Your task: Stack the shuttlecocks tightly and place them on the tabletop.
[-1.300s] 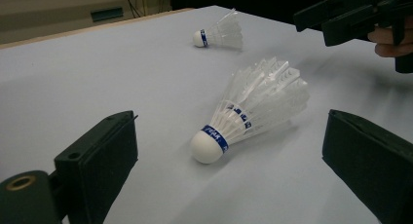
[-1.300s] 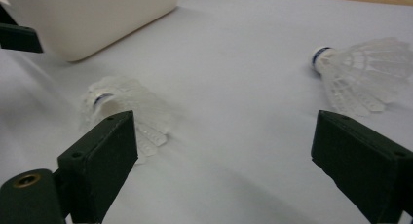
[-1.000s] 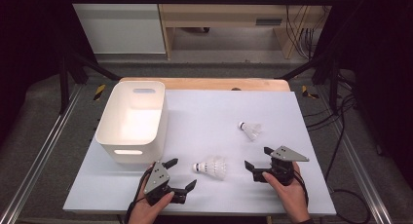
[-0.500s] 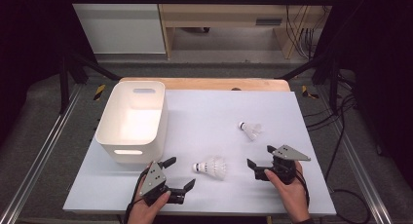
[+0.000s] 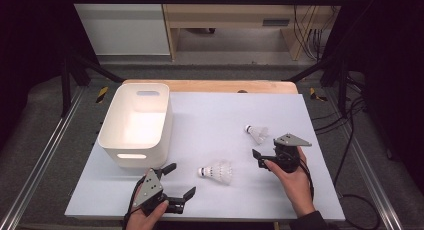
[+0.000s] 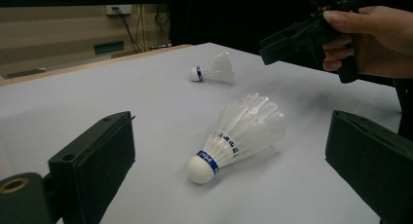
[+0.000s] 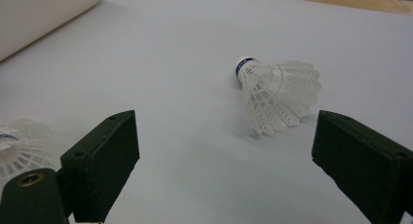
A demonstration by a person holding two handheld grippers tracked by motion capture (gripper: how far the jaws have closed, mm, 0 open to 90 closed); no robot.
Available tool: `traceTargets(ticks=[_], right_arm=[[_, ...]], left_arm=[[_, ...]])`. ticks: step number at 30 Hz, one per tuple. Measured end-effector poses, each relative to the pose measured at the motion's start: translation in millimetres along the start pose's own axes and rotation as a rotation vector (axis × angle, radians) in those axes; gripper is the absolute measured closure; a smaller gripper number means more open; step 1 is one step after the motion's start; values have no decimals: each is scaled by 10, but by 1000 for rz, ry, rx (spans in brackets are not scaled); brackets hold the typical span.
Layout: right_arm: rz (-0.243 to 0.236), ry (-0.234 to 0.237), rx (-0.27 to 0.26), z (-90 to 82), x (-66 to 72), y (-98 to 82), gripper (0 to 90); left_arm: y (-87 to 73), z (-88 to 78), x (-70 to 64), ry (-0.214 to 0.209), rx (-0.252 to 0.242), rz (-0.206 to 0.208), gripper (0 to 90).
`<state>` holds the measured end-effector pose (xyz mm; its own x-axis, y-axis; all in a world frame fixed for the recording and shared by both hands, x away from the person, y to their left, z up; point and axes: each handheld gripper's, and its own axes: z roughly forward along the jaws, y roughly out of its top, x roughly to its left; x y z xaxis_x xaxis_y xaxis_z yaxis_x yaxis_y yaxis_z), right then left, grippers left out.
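Between the left gripper's (image 5: 181, 181) spread, empty jaws lies the near shuttlecock (image 6: 234, 136) on its side on the white table (image 5: 210, 120), cork toward the bin (image 5: 137, 122). It looks feather-light, its skirt crushable, so the firm cork is the safer hold. Beyond, the right gripper (image 5: 261, 158), also agape, faces the far shuttlecock (image 7: 277, 95).

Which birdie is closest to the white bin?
The birdie lying between the two tongs, near the table's front edge. The other birdie lies farther back and to the right, farther from the white bin.
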<state>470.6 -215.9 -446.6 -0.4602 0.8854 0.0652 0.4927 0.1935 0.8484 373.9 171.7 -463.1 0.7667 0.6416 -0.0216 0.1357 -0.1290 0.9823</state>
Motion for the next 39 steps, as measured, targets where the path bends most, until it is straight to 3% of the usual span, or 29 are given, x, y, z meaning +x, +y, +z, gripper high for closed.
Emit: traceTargets(ticks=[6, 13, 22, 29, 31, 35, 39], right_arm=[[-13, -22, 82, 142, -22, 83, 143], [-11, -20, 121, 284, -87, 90, 313], [11, -34, 89, 488, -149, 91, 453], [23, -46, 77, 665, -172, 129, 615], [29, -50, 68, 690, -179, 127, 700], [45, -27, 61, 686, -193, 112, 875], [41, 23, 49, 574, -167, 137, 900]], left_arm=[[0, -4, 14, 3, -4, -2, 39], [-7, 14, 10, -5, 0, -2, 41], [-14, 23, 5, -7, 2, -5, 40], [-19, 33, 0, -14, 6, -7, 40], [-20, 35, -1, -15, 6, -8, 40], [-23, 40, 2, -15, 8, -8, 40], [-22, 41, 5, -15, 8, -6, 40]])
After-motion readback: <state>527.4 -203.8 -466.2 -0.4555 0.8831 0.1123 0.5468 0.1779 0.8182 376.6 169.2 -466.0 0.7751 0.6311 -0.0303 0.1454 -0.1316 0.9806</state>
